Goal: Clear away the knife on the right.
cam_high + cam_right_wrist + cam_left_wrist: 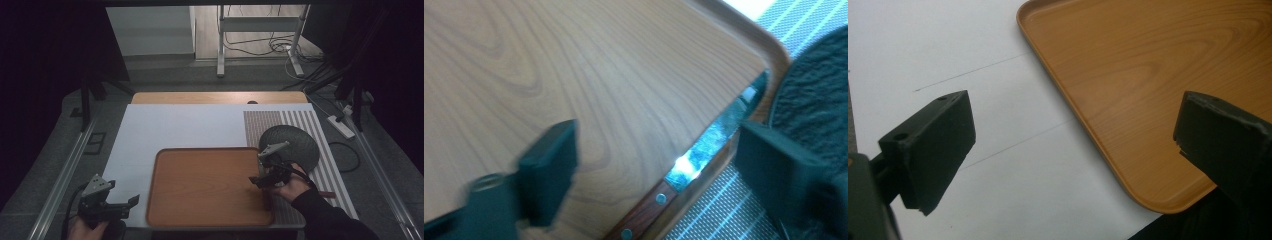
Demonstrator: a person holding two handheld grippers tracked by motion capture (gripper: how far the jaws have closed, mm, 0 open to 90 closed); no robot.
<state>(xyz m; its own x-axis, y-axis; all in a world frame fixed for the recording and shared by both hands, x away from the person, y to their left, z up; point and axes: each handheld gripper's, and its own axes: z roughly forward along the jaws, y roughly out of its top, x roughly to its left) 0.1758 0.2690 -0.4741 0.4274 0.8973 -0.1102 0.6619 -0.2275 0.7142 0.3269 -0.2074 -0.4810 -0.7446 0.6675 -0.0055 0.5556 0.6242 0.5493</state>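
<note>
Now your right hand-held gripper (654,160) stands wide, empty — the knife (704,150) lies along the tray's (574,75) right edge, between its jaws; your left hand-held gripper (1073,150) gapes over the counter's (938,45) near-left corner.

Each tool has 2 blocky matte-black jaws; the left tool (134,200) and right tool (253,180) each carry 1 grey three-cornered top plate and a black cable. Behind the right tool: a black sleeve (325,217).

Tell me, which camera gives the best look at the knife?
The right gripper view: the knife lies along the tray's edge, blade and riveted wooden handle plain. The high view shows a dark sliver by the right gripper.
</note>
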